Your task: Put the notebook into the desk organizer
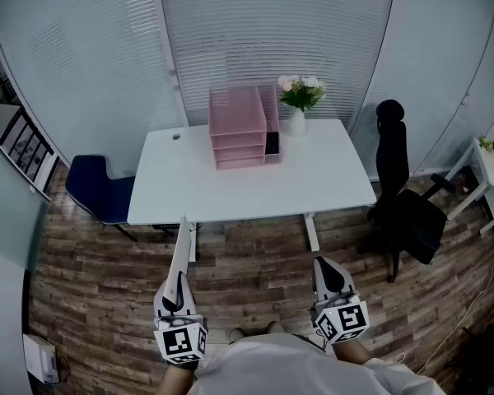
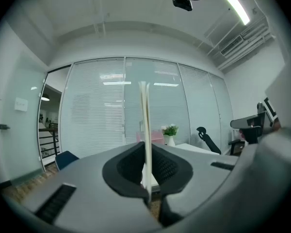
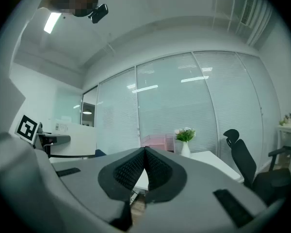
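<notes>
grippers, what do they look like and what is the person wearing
Both the left gripper and the right gripper are pale grey shells, lined inside with black ribbed pads. Each carries a white cube printed with black square markers. No cables show. The person wears a light top.

Cool dim light, fisheye-warped edges
</notes>
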The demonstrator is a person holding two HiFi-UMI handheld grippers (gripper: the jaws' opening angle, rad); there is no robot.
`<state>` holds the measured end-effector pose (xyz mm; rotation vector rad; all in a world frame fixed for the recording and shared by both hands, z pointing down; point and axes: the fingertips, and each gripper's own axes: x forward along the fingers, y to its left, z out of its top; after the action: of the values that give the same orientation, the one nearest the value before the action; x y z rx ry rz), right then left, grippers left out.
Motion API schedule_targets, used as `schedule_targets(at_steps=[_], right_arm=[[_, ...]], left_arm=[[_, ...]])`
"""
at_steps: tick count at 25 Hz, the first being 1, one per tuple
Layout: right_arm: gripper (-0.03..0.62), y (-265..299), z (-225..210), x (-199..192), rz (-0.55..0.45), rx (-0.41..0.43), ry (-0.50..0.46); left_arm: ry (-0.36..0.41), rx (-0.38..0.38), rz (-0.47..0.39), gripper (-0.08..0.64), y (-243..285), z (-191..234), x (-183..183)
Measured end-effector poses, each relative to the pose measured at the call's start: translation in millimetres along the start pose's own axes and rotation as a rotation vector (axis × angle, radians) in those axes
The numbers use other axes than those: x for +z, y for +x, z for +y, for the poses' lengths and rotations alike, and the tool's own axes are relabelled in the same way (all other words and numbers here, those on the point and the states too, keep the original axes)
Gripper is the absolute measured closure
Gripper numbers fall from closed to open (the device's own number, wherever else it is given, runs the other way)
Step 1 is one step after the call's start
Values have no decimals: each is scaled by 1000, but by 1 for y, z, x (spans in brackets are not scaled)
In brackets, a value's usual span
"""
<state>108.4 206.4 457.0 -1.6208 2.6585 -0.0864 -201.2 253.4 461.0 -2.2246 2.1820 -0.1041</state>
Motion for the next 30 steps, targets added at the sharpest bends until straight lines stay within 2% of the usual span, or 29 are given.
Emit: schedule_targets(at_steps=[8,14,23,30], right_arm=[[580,0,-9,-5,8,9,0],[578,2,-17,-7,4,15,42],[578,-2,-44,-18,21,42,32],[578,23,-57,-30,54,78,19]], left_arm=[[1,5,5,545,5,-6,-2],[5,3,31,545,8,-16,-7],[1,31,40,545,16,-39,-11],[-4,52,53,545,34,-45,-17]])
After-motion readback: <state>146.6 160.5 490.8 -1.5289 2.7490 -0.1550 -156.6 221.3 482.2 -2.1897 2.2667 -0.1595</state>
